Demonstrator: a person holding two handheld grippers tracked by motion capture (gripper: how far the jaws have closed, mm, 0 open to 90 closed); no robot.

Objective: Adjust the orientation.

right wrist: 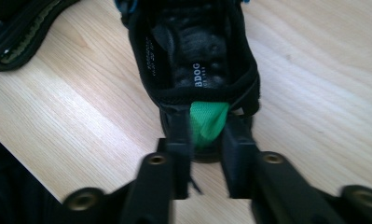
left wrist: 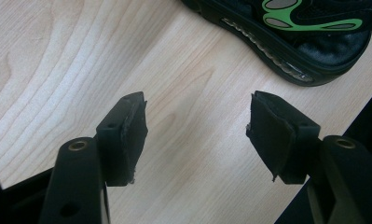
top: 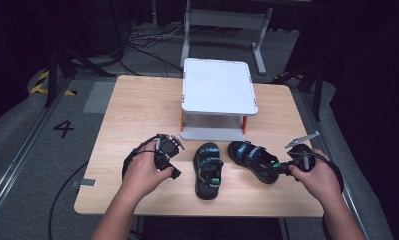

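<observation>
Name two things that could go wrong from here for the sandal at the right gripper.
1. The right gripper has only the green heel tab of the right sandal between its jaws, so a lift could slip.
2. The left sandal lies close beside it; dragging one might knock the other.

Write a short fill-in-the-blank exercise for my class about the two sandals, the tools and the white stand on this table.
1. The two sandals lie on a ____ table.
2. The right tool has a ____ heel tab between its jaws.
3. The left tool has ____ between its jaws.
4. Behind the sandals stands a ____ stand.

Missing words: wooden; green; nothing; white
</observation>
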